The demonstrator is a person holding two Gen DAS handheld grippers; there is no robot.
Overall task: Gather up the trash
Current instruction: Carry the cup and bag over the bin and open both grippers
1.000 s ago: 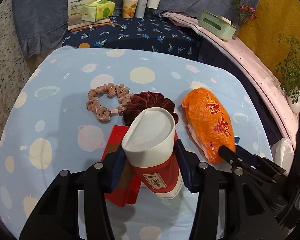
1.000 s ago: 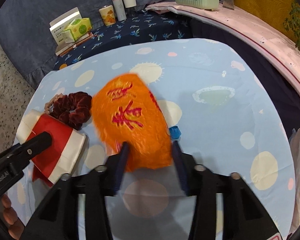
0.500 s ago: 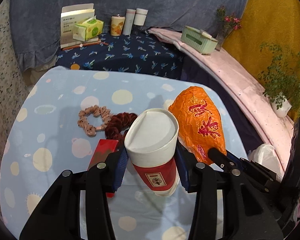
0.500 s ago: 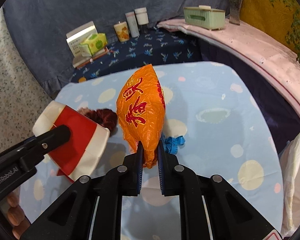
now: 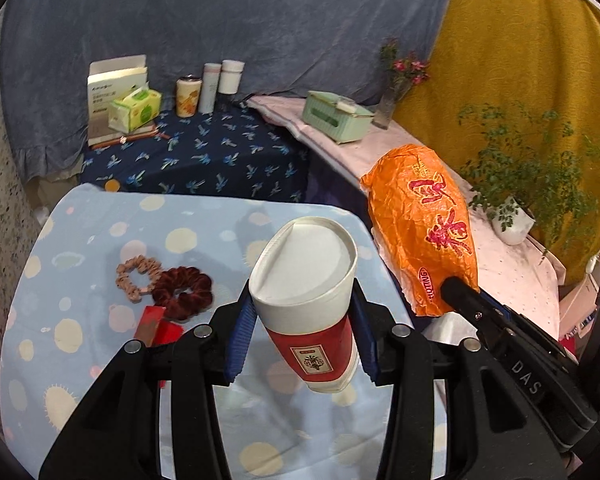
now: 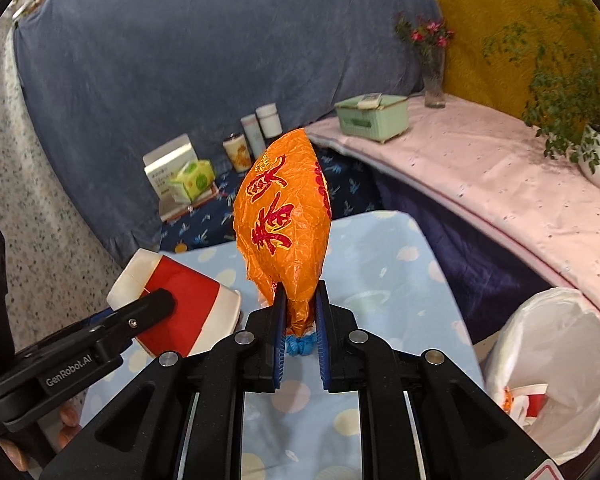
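our left tongs [image 5: 302, 344] clamp the red-and-white paper cup [image 5: 306, 300] held above the bench [image 5: 100, 232]; our right tongs [image 6: 298, 320], nearly closed, pinch the orange bag [image 6: 286, 224] with red characters, also aloft. both point downward. one arm reads "genrobot.ai". the white-lined bin [image 6: 556, 368] sits right.

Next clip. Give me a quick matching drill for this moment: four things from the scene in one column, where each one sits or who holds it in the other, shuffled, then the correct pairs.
Things:
1. paper cup
2. orange bag
3. dark red scrunchie
4. green tissue box

Places:
A. lying on the blue spotted cloth
B. pinched by the right gripper
C. standing on the pink-covered ledge
D. clamped in the left gripper

Pairs: 1-D, 2-B, 3-A, 4-C
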